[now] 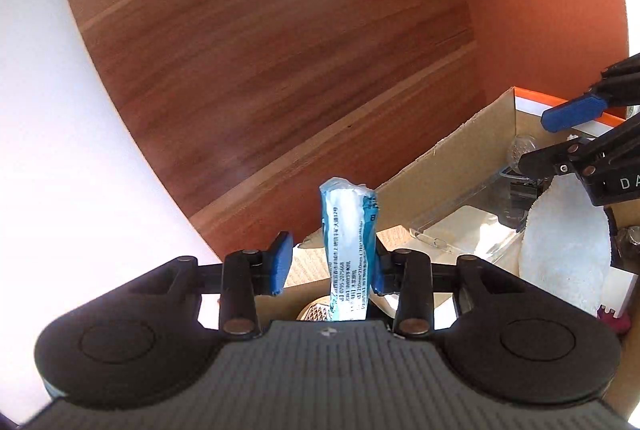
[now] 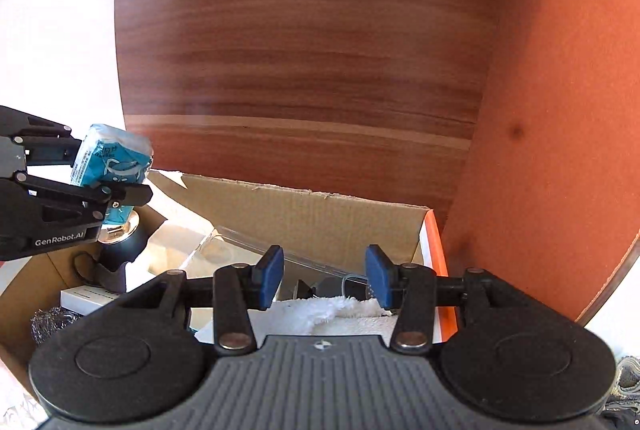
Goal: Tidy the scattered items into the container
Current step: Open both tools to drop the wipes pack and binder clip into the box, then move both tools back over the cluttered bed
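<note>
Your left gripper (image 1: 330, 262) stands half open; the blue and white plastic packet (image 1: 349, 242) stands upright, touching only one pad, above the brown cardboard box (image 2: 320, 214). Your right gripper (image 2: 324, 276), empty, hovers over the white fluffy cloth (image 2: 344, 314) lower centre.

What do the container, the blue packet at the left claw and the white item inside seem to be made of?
Container: corrugated cardboard, matte brown, with a ragged torn top edge. Blue packet: thin glossy plastic film, printed and crinkled, probably a tissue pack. White item: fluffy fabric, likely a terry or microfibre cloth.
</note>
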